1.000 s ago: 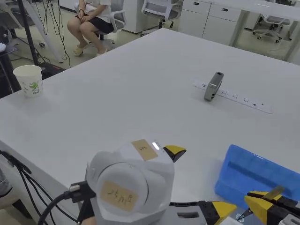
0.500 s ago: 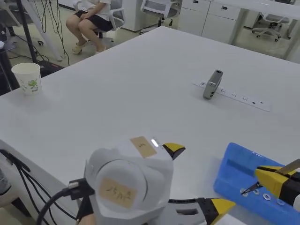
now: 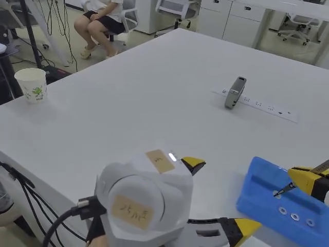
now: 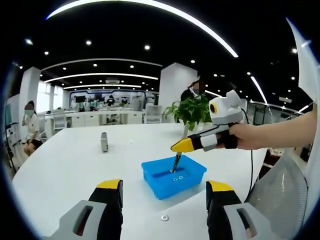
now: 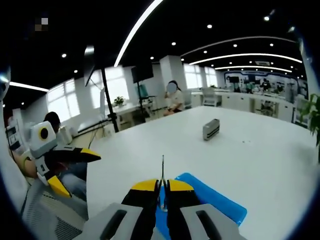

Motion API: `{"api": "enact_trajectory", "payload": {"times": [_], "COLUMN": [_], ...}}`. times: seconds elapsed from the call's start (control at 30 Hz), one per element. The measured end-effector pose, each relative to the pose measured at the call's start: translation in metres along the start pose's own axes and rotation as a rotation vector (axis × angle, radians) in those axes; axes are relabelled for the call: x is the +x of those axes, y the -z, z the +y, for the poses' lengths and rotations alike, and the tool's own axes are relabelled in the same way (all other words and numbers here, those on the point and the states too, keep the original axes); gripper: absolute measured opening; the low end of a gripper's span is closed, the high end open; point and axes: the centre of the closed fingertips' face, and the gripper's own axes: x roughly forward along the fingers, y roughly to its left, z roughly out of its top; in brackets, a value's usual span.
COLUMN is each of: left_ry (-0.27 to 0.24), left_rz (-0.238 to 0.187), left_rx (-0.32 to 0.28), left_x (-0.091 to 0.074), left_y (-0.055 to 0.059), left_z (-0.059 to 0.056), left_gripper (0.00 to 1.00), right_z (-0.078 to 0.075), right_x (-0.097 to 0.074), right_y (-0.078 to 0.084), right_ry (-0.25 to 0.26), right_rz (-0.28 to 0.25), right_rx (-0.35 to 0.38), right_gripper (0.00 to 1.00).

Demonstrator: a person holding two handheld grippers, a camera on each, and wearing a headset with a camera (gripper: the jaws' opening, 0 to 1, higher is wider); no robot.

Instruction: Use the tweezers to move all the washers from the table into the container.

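A blue container (image 3: 259, 198) stands at the near right of the white table; three small washers (image 3: 294, 217) lie on its floor. My right gripper (image 3: 300, 177) hovers over it, shut on thin metal tweezers (image 3: 281, 191) whose tips point down into the container (image 4: 173, 175). From the left gripper view, the right gripper (image 4: 182, 146) holds the tweezers (image 4: 177, 162) above the washers (image 4: 180, 177). One washer (image 4: 164, 218) lies on the table before the container. My left gripper (image 3: 218, 198) is open and holds nothing, with the loose washer between its jaws (image 4: 165, 197). The right gripper (image 5: 162, 192) clamps the tweezers (image 5: 162, 172).
A grey device (image 3: 235, 92) stands on a white power strip (image 3: 267, 108) far across the table. A paper cup (image 3: 32, 86) sits at the left edge. A seated person (image 3: 100, 20) is beyond the far left corner. Cables (image 3: 23, 190) hang off the near edge.
My right gripper has carried the tweezers from the near right edge up and over the container, then lifted a little. The left gripper has stayed put.
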Motion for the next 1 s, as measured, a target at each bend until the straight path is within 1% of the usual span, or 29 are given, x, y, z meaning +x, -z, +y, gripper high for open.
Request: {"api": "enact_trajectory", "payload": {"times": [0.03,0.13,0.33,0.57,0.7,0.87,1.0], "left_ry": [0.001,0.0,-0.001,0.0,0.0,0.0,0.001], "left_rz": [0.001,0.002,-0.001,0.003,0.002,0.004,0.005], "left_rx": [0.0,-0.001,-0.007,-0.006,-0.008,-0.007,-0.007], "left_x": [0.0,0.0,0.0,0.0,0.0,0.0,0.0], "left_y": [0.0,0.001,0.0,0.001,0.001,0.002,0.002], "left_z": [0.0,0.0,0.001,0.001,0.001,0.001,0.001], "left_gripper": [0.68,0.68,0.68,0.68,0.68,0.68,0.68], "right_z": [-0.005,-0.011,-0.02,-0.026,-0.028,-0.028,-0.029], "right_x": [0.002,0.009,0.021,0.03,0.032,0.032,0.032], "right_y": [0.005,0.01,0.023,0.036,0.043,0.046,0.047], "right_ry": [0.016,0.008,0.007,0.006,0.008,0.012,0.021], "right_rz": [0.026,0.036,0.081,0.124,0.143,0.152,0.16], "right_rx": [-0.02,-0.008,-0.005,0.001,0.004,0.01,-0.004], "right_gripper": [0.02,0.02,0.02,0.02,0.02,0.02,0.02]}}
